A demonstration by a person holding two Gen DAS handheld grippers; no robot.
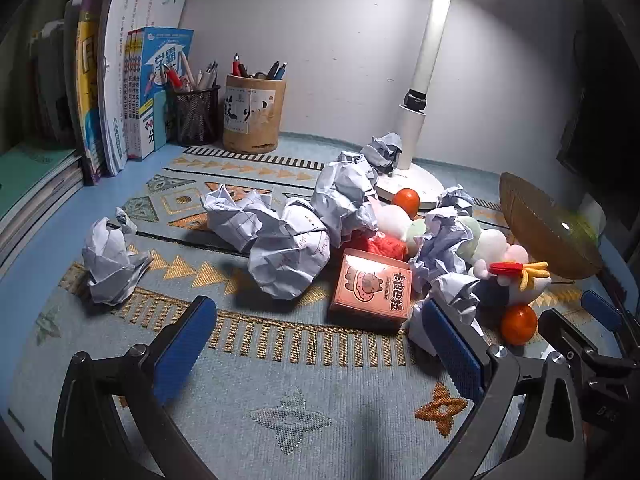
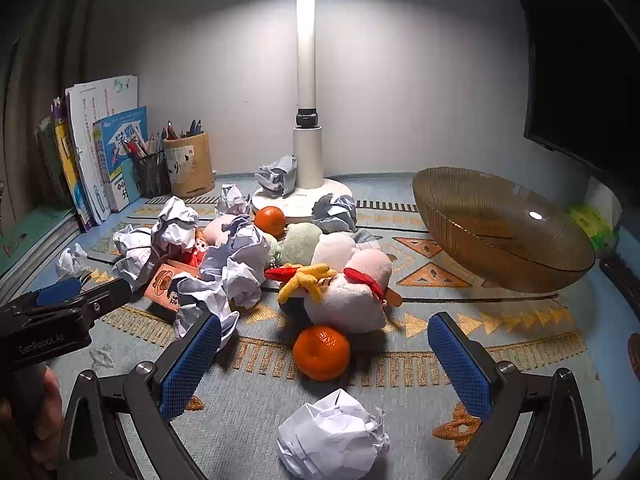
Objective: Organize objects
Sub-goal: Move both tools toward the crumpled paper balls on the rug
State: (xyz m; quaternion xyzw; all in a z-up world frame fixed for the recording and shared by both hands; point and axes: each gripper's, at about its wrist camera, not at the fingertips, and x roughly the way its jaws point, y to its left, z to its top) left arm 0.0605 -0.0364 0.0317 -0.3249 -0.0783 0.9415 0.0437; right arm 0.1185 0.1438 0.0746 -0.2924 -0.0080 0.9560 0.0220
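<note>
Right gripper (image 2: 324, 364) spread wide, empty, framing near round orange tangerine (image 2: 321, 352), likely bound for far-right ribbed amber glass bowl (image 2: 472, 216). Left gripper (image 1: 320, 344) gaping, empty, facing pink card box (image 1: 371, 285).

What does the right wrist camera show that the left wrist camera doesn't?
Only the right wrist view shows a crumpled paper ball lying near the camera in front of the right gripper, and the whole rim of the amber glass bowl, empty. Only the left wrist view shows the stack of flat books clearly, and a lone paper ball on the mat's left. Both show the lamp, the pink box, the plush toy, two oranges, the pen holders and both grippers open, holding nothing.
</note>
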